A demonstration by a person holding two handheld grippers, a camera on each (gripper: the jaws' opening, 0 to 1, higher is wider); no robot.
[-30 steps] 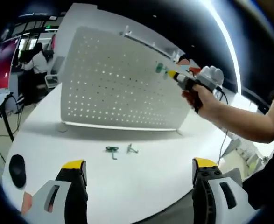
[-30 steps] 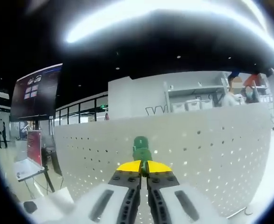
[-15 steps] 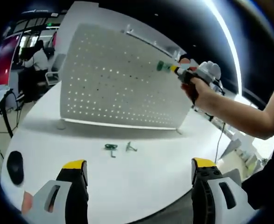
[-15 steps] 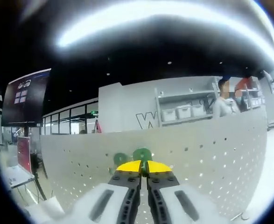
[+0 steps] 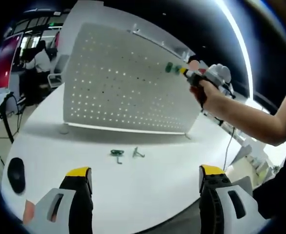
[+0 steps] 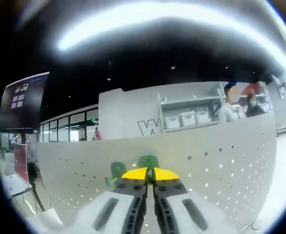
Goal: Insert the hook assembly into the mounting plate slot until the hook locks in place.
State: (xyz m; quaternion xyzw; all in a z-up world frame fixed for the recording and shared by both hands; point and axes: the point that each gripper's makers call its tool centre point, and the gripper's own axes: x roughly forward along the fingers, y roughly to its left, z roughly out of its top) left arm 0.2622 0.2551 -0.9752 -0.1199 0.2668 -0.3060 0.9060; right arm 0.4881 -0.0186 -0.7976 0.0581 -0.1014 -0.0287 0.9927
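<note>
Gripping a green hook [image 6: 148, 162] between closed jaws, the right gripper [image 6: 150, 174] holds it at the top of the white pegboard [image 6: 220, 170]; seating looks unfinished, and another green hook [image 6: 117, 169] shows just beside it on the board. Two spare hooks [image 5: 117, 154] lie on the table [image 5: 147, 190], above the open, empty left gripper [image 5: 143, 178].

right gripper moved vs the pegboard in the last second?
Yes. In the left gripper view the right gripper with its green hook has gone up the pegboard, toward its top edge.

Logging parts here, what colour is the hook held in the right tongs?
Green. The hook shows best in the right gripper view, pinched in the right tongs against the pegboard.
</note>
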